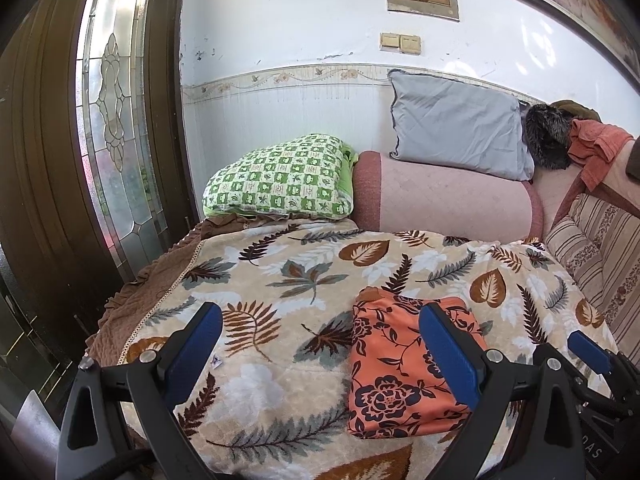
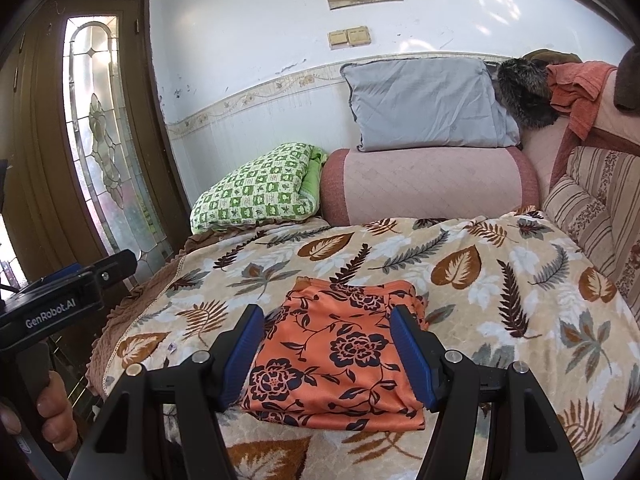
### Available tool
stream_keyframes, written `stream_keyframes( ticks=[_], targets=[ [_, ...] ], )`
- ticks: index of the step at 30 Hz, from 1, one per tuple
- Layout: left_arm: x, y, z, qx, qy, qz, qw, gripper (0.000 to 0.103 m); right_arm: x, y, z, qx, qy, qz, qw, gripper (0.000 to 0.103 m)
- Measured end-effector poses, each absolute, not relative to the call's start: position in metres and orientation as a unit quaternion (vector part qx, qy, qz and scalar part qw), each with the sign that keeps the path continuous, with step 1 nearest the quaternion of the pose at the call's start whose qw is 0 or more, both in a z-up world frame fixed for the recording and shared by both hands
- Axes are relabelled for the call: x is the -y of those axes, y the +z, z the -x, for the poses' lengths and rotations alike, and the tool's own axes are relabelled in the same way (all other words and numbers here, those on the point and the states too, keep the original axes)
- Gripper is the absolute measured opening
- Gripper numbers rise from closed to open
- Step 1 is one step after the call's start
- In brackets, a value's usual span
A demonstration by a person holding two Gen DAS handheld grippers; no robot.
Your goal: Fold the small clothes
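Observation:
A small orange garment with a dark flower print (image 1: 400,364) (image 2: 340,352) lies folded into a flat rectangle on a leaf-patterned blanket (image 1: 280,280) (image 2: 500,280). My left gripper (image 1: 320,320) hovers over the blanket to the garment's left, jaws wide open, nothing between them; its right finger overlaps the garment's right part in the view. My right gripper (image 2: 326,322) hangs above the near half of the garment, jaws open on either side of it, pads not pressing the cloth. The left gripper's body (image 2: 60,296) shows at the left edge of the right wrist view, held by a hand (image 2: 52,412).
A green checked pillow (image 1: 280,180), a pink bolster (image 1: 448,196) and a grey pillow (image 1: 456,128) line the far end of the bed. A striped cushion (image 1: 592,248) flanks the right side. A wooden door with patterned glass (image 1: 112,120) stands at the left.

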State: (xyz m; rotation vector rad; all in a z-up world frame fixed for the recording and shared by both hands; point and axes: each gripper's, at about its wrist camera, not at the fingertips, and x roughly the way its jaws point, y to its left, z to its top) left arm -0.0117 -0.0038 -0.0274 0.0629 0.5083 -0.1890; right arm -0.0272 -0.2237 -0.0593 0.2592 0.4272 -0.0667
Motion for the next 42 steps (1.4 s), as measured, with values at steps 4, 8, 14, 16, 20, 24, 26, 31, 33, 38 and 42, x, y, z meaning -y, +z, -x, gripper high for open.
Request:
stream_keyframes(
  ticks=[4, 8, 14, 16, 20, 24, 26, 31, 33, 38, 42],
  targets=[
    [0.004, -0.027, 0.012, -0.251, -0.096, -0.031, 0.963, 0.099, 0.218, -0.059, 0.027, -0.211, -0.029, -0.121, 0.969, 0.069],
    [0.003, -0.029, 0.012, -0.253, -0.100, -0.030, 0.962, 0.099, 0.214, -0.059, 0.027, -0.210, -0.027, -0.117, 0.970, 0.069],
    [0.004, -0.030, 0.014, -0.251, -0.108, -0.031, 0.961, 0.099, 0.216, -0.061, 0.025, -0.213, -0.026, -0.118, 0.969, 0.069],
    [0.004, -0.031, 0.013, -0.251, -0.112, -0.031, 0.961, 0.099, 0.215, -0.062, 0.025, -0.214, -0.027, -0.117, 0.969, 0.069],
    [0.005, -0.034, 0.010, -0.255, -0.115, -0.032, 0.960, 0.099, 0.214, -0.064, 0.022, -0.218, -0.028, -0.117, 0.969, 0.069],
    [0.003, -0.038, 0.006, -0.259, -0.115, -0.027, 0.959, 0.099, 0.212, -0.066, 0.019, -0.222, -0.029, -0.116, 0.968, 0.069],
    [0.002, -0.039, 0.004, -0.261, -0.114, -0.024, 0.958, 0.099, 0.210, -0.067, 0.017, -0.224, -0.028, -0.114, 0.967, 0.069],
    [0.000, -0.043, -0.002, -0.265, -0.112, -0.023, 0.957, 0.099, 0.206, -0.069, 0.011, -0.229, -0.027, -0.112, 0.967, 0.069],
    [-0.001, -0.044, -0.004, -0.267, -0.113, -0.022, 0.957, 0.099, 0.204, -0.070, 0.009, -0.231, -0.025, -0.112, 0.966, 0.069],
    [-0.003, -0.047, -0.008, -0.269, -0.112, -0.017, 0.957, 0.099, 0.201, -0.071, 0.004, -0.235, -0.024, -0.107, 0.966, 0.069],
    [-0.006, -0.048, -0.013, -0.270, -0.114, -0.013, 0.956, 0.099, 0.198, -0.072, 0.000, -0.240, -0.025, -0.104, 0.965, 0.069]
  ],
)
